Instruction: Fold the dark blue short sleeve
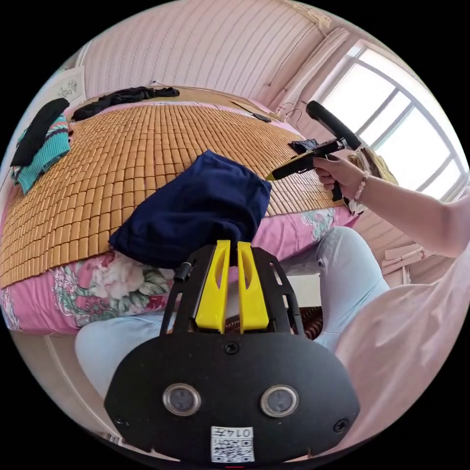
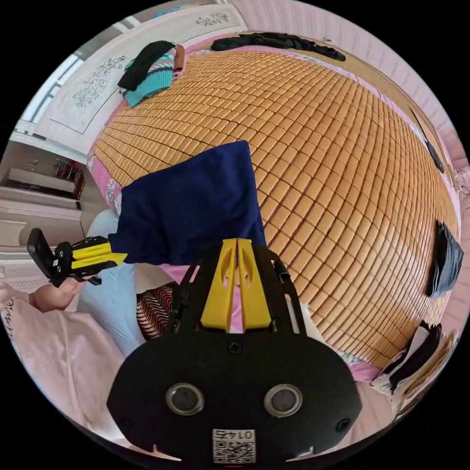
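Left gripper view: folded teal knit w/ a black garment (image 1: 39,129) on top lies at the bed's far left edge. Bamboo mat (image 1: 122,161) covers the bed (image 1: 73,293); floral pink sheet shows along the near edge. Dark blue short sleeve (image 1: 196,210) lies bunched at the near edge, partly hanging over it. Left hand-held gripper (image 1: 233,243) has its yellow jaws nearly together, tips right at the shirt's near hem; whether they pinch cloth I can't tell. Further right, a person's hand (image 1: 342,176) holds the right hand-held gripper (image 1: 270,176) above the mat, tip just beside the shirt's right corner, apart from it; jaws look clenched, nothing between them.

Right gripper view: left hand-held gripper (image 2: 120,254) at left, tips touching the shirt's corner (image 2: 191,210), grip on cloth unclear. Shirt spreads flatter here over the bed's near edge. Right hand-held gripper (image 2: 237,241) centre, jaws pressed together, tips over the shirt's hem, no cloth seen between them. Dark folded garment (image 2: 445,264) lies near the mat's right edge.
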The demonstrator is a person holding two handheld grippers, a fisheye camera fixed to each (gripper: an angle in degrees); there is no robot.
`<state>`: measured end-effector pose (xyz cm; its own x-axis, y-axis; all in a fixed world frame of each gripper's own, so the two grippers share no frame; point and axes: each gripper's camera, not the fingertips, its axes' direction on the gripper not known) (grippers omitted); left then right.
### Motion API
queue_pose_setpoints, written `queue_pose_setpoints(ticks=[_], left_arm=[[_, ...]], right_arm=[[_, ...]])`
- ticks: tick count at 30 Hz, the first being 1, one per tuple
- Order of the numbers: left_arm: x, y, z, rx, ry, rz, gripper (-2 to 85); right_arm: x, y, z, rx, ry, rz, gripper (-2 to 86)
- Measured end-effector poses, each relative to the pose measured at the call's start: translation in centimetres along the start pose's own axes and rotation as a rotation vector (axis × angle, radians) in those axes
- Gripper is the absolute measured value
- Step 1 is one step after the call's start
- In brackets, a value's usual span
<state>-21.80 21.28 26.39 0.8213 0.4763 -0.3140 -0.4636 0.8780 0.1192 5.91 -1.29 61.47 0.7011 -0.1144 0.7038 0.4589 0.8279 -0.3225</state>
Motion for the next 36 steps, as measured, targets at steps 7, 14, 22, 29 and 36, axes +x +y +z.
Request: queue_pose_setpoints(ticks=[7,14,22,29,36], left_arm=[[8.1,-0.8,4.5,-0.076,-0.188,0.152,2.5],[10.1,-0.6,5.1,-0.080,-0.238,0.203,3.0],[7.6,1.0,1.8,0.015,-0.175,0.099,3.7],[1.0,-0.9,2.4,-0.040,-0.383,-0.107,5.7],[-0.2,-3.8,9.1,-0.297,-0.355,-0.011,8.2]], right_arm=[[-8.2,1.0,-2.0,0.086,-0.260,-0.208,5.9],[-17.8,-3.5,2.5,-0.154,0.078,-0.492,5.3],[-5.2,4.1,-7.2,0.105,-0.181,-0.143,2.4],[4.3,16.2,-11.2,0.174,-0.225,0.196,3.5],[6.3,21.8,-12.6,0.108,-0.246,0.341,2.5]])
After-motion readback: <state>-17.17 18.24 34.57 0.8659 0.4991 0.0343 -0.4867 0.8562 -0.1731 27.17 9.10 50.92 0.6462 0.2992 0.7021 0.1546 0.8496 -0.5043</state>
